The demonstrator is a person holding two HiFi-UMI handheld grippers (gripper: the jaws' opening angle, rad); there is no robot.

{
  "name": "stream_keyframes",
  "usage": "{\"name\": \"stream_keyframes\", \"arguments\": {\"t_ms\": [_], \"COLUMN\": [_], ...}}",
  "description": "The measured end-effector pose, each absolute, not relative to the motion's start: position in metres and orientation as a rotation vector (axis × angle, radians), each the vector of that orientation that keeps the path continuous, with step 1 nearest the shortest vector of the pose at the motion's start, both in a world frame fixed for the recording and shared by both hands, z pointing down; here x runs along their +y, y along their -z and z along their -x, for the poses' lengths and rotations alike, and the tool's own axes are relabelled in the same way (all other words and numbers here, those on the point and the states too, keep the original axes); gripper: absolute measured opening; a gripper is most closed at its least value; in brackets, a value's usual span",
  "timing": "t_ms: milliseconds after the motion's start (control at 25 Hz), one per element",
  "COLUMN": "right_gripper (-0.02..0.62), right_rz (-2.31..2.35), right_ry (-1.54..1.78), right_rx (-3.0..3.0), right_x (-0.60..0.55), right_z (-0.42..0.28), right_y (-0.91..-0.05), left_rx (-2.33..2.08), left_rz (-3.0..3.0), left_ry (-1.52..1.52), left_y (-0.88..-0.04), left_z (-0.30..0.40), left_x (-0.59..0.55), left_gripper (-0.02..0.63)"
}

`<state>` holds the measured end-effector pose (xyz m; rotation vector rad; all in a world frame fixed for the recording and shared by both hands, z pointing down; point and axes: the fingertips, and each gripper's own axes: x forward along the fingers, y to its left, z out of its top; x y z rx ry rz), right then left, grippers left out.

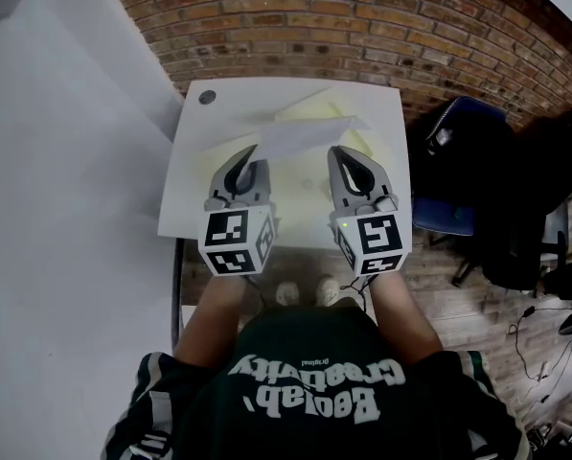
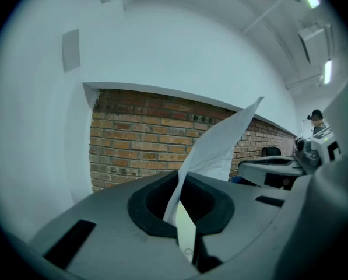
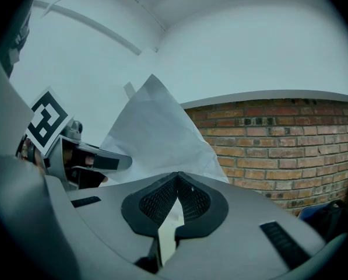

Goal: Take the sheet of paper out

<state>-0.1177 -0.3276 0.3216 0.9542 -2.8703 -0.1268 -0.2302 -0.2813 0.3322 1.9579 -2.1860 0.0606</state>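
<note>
A white sheet of paper (image 1: 300, 137) hangs above the white table (image 1: 194, 195), stretched between my two grippers. My left gripper (image 1: 253, 149) is shut on its left part; in the left gripper view the sheet (image 2: 220, 144) runs up out of the closed jaws (image 2: 178, 178). My right gripper (image 1: 339, 149) is shut on the right part; in the right gripper view the sheet (image 3: 156, 136) rises from its pinched pads (image 3: 176, 178). A pale yellow folder (image 1: 316, 111) lies flat on the table under the sheet. Both grippers point about level toward the brick wall.
A brick wall (image 1: 362, 27) runs behind the table and a white wall (image 1: 65, 161) stands on the left. A dark chair with a bag (image 1: 458, 180) is at the right of the table. A small round hole (image 1: 207, 97) marks the table's far left corner.
</note>
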Motion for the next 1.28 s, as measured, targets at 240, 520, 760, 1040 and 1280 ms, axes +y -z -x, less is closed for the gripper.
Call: {"name": "stream_keyframes", "arguments": {"t_ms": [240,520,760,1040,1280], "right_gripper": [-0.006,-0.006,-0.007,-0.008,-0.008], "right_rz": [-0.952,-0.942,-0.943,-0.927,-0.922], "right_ry": [0.132,0.137,0.138,0.192,0.164], "right_rx": [-2.869,-2.871,-2.87,-2.868,-2.881], "right_x": [-0.331,-0.331,-0.332,-0.327,-0.326], "right_z": [0.117,0.116,0.114,0.113,0.113], "right_y": [-0.322,-0.321,-0.322,-0.318,-0.321], "left_rx": [-2.185,-2.183,-2.179,-2.184,-2.184], "left_rz": [-1.96,-1.968,-1.971,-1.972,-1.974], "left_ry": [-0.056,-0.054,-0.054,-0.058,-0.051], "left_y": [-0.333,-0.332,-0.333,-0.331,-0.332], "left_z": [0.229,0.225,0.222,0.219,0.217], "left_x": [-0.285,-0.288,-0.289,-0.287,-0.284], "left_gripper": [0.0,0.0,0.0,0.0,0.0]}}
